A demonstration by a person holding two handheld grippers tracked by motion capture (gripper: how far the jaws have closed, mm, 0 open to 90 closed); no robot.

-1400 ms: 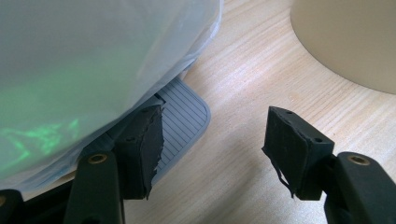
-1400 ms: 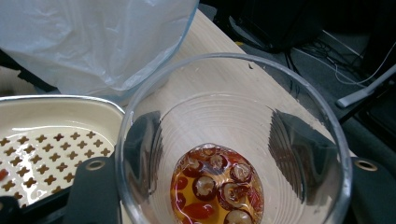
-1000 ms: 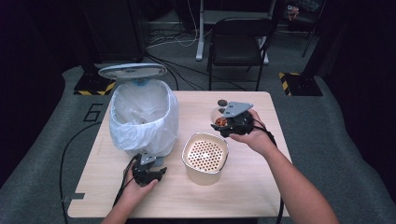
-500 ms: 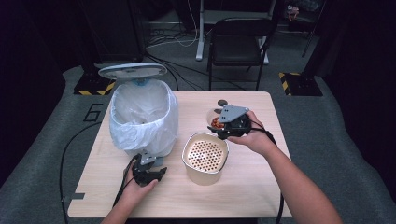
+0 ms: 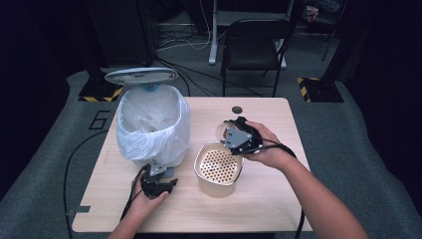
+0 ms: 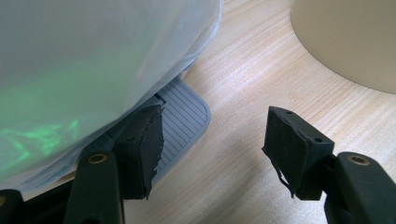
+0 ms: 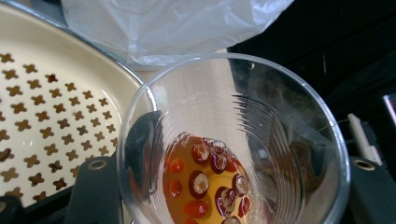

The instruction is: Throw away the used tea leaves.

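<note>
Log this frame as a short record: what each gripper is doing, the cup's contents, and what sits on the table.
right gripper: shut on cup, held at the strainer's far rim
cup contents: amber liquid with red berries
strainer: cream, perforated, looks empty
left gripper: open, one jaw over bin pedal
bin: white bag liner, lid up
table: light wood

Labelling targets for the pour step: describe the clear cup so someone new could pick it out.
On the wooden table, find the bin lined with a white bag, then the cream perforated strainer pot to its right. The clear plastic cup is held in the right gripper at that pot's far rim. It alone is see-through, holding amber liquid with red pieces.
</note>
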